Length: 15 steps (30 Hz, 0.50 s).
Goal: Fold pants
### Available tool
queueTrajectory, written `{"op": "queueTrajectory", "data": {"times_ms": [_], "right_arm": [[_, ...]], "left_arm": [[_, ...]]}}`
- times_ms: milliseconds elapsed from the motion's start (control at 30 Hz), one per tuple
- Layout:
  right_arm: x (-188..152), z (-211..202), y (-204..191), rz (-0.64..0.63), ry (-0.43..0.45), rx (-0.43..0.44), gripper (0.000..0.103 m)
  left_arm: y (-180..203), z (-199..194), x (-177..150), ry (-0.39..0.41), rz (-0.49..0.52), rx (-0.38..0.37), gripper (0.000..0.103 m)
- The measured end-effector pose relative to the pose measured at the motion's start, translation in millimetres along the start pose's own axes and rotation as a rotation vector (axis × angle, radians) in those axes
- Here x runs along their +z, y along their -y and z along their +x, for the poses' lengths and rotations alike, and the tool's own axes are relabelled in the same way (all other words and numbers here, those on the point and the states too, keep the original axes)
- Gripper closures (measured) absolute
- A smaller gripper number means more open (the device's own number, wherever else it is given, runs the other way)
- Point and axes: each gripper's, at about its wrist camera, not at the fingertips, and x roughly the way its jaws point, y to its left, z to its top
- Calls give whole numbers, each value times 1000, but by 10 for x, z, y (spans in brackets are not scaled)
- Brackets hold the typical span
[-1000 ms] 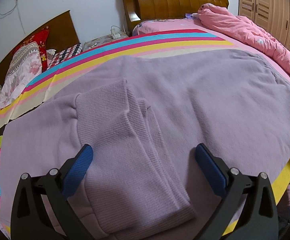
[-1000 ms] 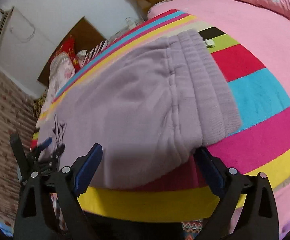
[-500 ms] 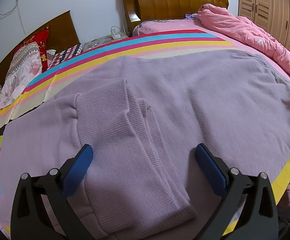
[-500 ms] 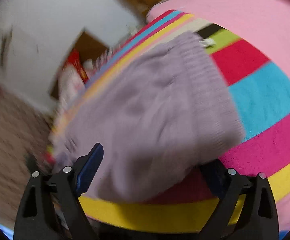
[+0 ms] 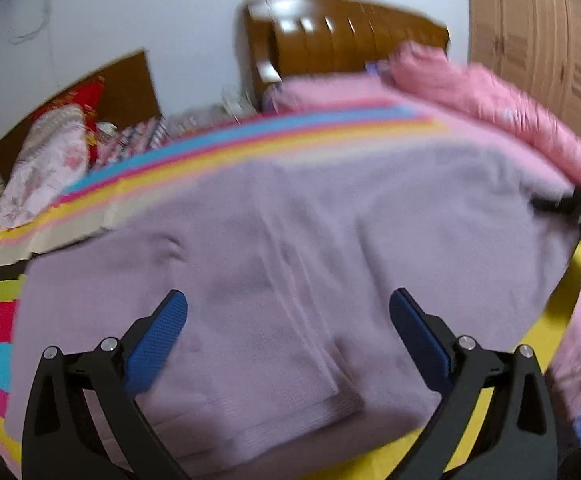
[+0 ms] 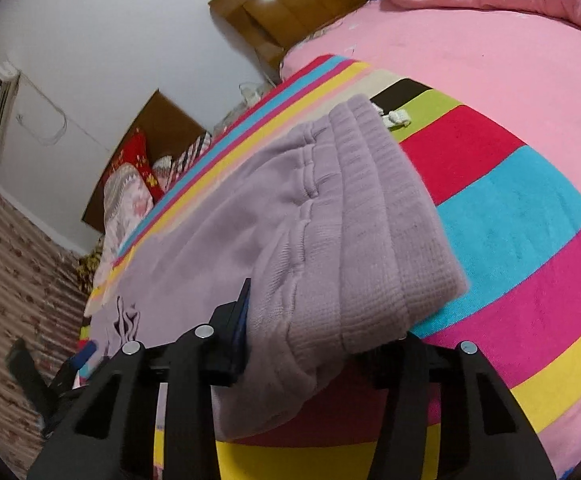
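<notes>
At the near corner of the waistband, the right gripper point(image 6: 322, 344) is seen closed down on the pants point(image 6: 298, 232), with a thick bunch of ribbed knit cloth pinched between its two black fingers; one blue pad shows at the left finger, while the other is hidden by the cloth. The left gripper point(image 5: 288, 320) is held wide open above the other end of the garment, its two blue textured pads point(image 5: 156, 346) well apart and nothing gripped between them; contact with the cloth cannot be judged in this blurred view. The pants are a single lilac garment of soft fleecy fabric, laid flat along the bed with a ribbed elastic waistband point(image 6: 374, 216) at one end and ribbed cuffs point(image 5: 274, 344) folded over at the other. Beneath them a striped blanket point(image 6: 522, 208) is spread, banded in red, cyan, magenta, yellow, green and black. A plain pink sheet point(image 6: 470, 48) is shown beyond, with one crumpled pink quilt point(image 5: 490, 108) on it. Two glossy wooden headboards point(image 5: 346, 36) are visible against the white wall.
</notes>
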Motion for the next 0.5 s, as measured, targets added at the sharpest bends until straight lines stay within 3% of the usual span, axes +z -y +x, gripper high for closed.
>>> {"op": "queueTrajectory", "data": {"times_ms": [33,100,200,233,333,400,500], "right_arm": [[-13,-13,45,33,13,17,54],[-29,-66,108,75,40,34,55],[-4,-109,13,88,106,23,59],[2,-152,-37,91,135,22,60],[53,-211,-206,99,182,0,60],[88,-269,-445,48,221,-57,60],[73,-312,-1205,-243,290,-181,60]], "left_arm": [[-124,-83,20,31,-38,26,2],[-313,-56,6,16,-80,64,3],[-467,382,-165,-183,-70,21,5],[-514,385,-175,-153,-94,-5,5],[-549,417,-100,-182,-90,-22,5],[-609,373,-85,-164,-108,-45,7],[-900,21,-102,-16,-240,-86,7]]}}
